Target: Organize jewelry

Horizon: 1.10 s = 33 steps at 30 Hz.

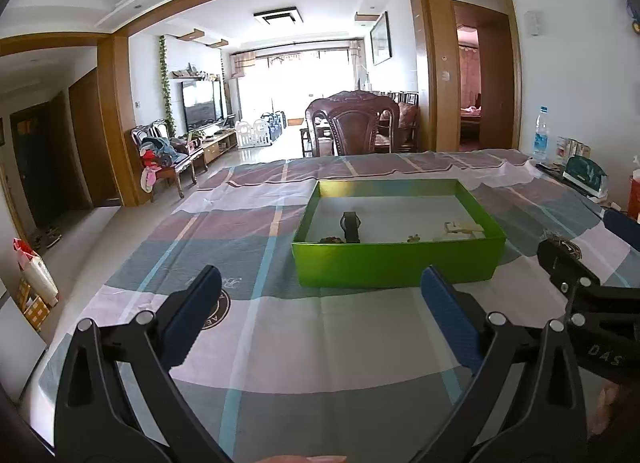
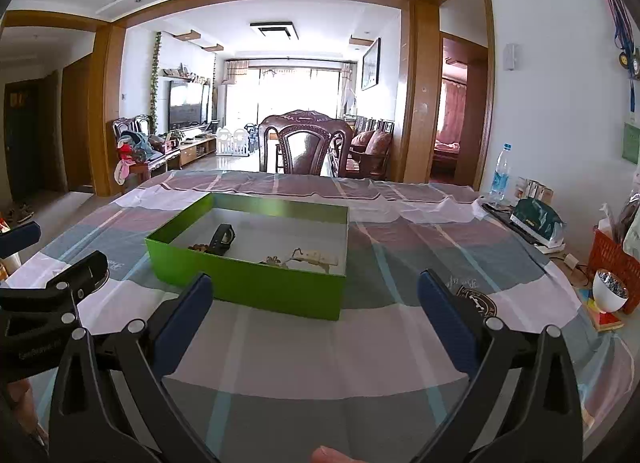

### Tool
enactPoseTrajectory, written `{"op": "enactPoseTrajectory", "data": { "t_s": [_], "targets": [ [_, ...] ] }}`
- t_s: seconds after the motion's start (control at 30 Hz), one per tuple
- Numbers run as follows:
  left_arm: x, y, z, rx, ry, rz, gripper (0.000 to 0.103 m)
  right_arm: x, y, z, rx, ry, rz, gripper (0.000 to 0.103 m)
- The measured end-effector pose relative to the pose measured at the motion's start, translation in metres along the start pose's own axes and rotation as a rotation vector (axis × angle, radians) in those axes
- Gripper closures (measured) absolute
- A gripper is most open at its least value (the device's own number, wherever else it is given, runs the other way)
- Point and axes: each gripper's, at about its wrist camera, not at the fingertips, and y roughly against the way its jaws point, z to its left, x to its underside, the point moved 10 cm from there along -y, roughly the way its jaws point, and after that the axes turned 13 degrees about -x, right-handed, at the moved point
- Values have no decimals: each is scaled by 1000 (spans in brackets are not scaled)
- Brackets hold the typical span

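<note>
Judging by what lies in the green box (image 2: 256,283) (a dark watch (image 2: 222,239), a pale strap piece (image 2: 318,257) and small trinkets), the sorting looks nearly or fully done; no loose jewelry shows on the desk (image 2: 360,343). Left tongs (image 1: 320,315) and right tongs (image 2: 316,315) both gape apart, empty, the box just beyond their tips.

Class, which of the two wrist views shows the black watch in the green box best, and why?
The right wrist view: the black watch lies angled in the green box, with face and strap visible above the near wall. In the left wrist view the watch appears end-on, its lower strap cut off by the box's front wall.
</note>
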Motion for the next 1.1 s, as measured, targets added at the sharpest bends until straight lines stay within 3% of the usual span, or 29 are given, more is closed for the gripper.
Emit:
{"op": "enactPoseTrajectory", "data": {
  "t_s": [1.1],
  "targets": [
    [2,7,-3,12,-3,-1,4,6,1,0,7,-21,15,3]
  ]
}}
